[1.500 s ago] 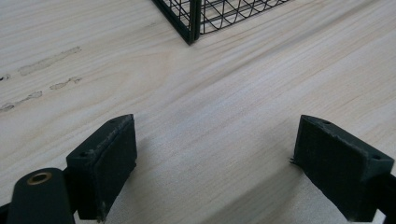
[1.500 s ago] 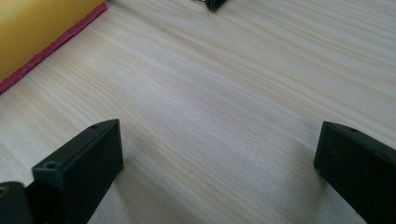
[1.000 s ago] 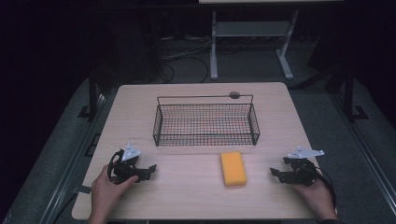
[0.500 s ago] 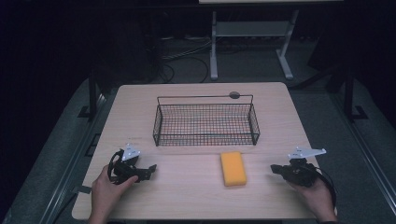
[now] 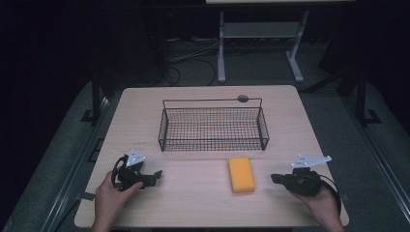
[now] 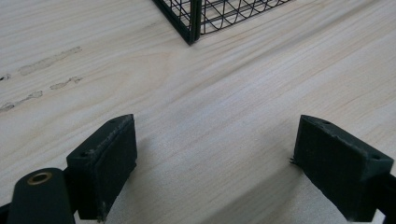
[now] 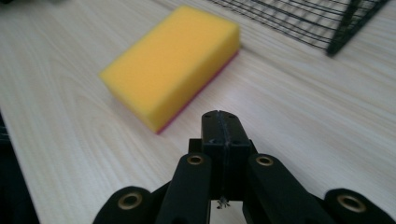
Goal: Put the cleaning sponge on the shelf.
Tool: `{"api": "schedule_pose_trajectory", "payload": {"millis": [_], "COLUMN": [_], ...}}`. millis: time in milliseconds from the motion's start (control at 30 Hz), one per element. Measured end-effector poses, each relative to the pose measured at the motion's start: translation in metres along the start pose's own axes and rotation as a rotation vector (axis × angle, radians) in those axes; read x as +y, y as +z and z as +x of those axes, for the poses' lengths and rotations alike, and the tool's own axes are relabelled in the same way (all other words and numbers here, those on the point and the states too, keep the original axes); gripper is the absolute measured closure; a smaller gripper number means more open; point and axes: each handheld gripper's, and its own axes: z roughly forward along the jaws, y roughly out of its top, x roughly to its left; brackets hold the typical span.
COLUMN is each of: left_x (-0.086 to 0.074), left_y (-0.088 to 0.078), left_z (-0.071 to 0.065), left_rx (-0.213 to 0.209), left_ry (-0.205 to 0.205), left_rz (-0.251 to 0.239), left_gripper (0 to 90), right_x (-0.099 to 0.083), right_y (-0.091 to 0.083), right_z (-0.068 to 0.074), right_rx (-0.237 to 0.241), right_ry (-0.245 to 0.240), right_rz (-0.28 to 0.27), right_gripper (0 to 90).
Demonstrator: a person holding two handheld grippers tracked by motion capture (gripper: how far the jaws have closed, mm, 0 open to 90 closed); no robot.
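Observation:
A yellow sponge (image 5: pixel 241 174) with a pink underside lies flat on the wooden table, in front of the black wire basket (image 5: pixel 212 130). My right gripper (image 5: pixel 274 179) is held to the sponge's right and points at it. In the right gripper view its jaws (image 7: pixel 221 128) are pressed together with nothing between them, a short way off the sponge (image 7: pixel 173 65). My left gripper (image 5: pixel 155 176) rests near the table's front left. In the left gripper view it (image 6: pixel 215 163) stands wide open over bare wood, with the basket's corner (image 6: pixel 191 23) ahead.
The basket (image 7: pixel 336 28) stands empty at the middle of the table (image 5: pixel 145 106). A small dark round thing (image 5: pixel 242 98) sits behind the basket. Beyond the table are a dark floor, cables and a white stand (image 5: pixel 258 34).
My right gripper has shifted slightly left toward the sponge. The left hand, the sponge and the basket have stayed put.

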Motion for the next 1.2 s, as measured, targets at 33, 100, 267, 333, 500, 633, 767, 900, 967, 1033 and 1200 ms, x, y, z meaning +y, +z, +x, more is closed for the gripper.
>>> {"api": "schedule_pose_trajectory", "payload": {"millis": [33,100,267,333,500,633,767,900,967,1033,1200], "left_x": [0.000,0.000,0.000,0.000,0.000,0.000,0.000,0.000,0.000,0.000,0.000], "left_y": [0.000,0.000,0.000,0.000,0.000,0.000,0.000,0.000,0.000,0.000,0.000], "left_z": [0.000,0.000,0.000,0.000,0.000,0.000,0.000,0.000,0.000,0.000,0.000], "left_rx": [0.000,0.000,0.000,0.000,0.000,0.000,0.000,0.000,0.000,0.000,0.000], "left_ry": [0.000,0.000,0.000,0.000,0.000,0.000,0.000,0.000,0.000,0.000,0.000], "left_rz": [0.000,0.000,0.000,0.000,0.000,0.000,0.000,0.000,0.000,0.000,0.000], "left_gripper": [12.5,12.5,12.5,12.5,12.5,12.6,12.5,12.6,12.5,12.6,12.5], "right_x": [0.001,0.002,0.005,0.005,0.008,0.008,0.009,0.010,0.010,0.010,0.009], "right_y": [0.001,0.003,0.011,0.014,0.020,0.024,0.030,0.035,0.036,0.036,0.037], "right_z": [0.002,0.005,0.016,0.019,0.025,0.028,0.033,0.038,0.038,0.037,0.035], "right_rx": [0.009,0.021,0.072,0.088,0.110,0.125,0.142,0.151,0.151,0.148,0.141], "right_ry": [-0.002,-0.007,-0.045,-0.061,-0.078,-0.087,-0.094,-0.110,-0.112,-0.111,-0.110], "right_rz": [0.000,0.003,0.006,0.007,0.009,0.016,0.032,0.047,0.052,0.054,0.058], "right_gripper": [89.9,89.9,89.9,89.9,89.9,89.9,89.9,89.9,89.9,89.9,89.9]}}
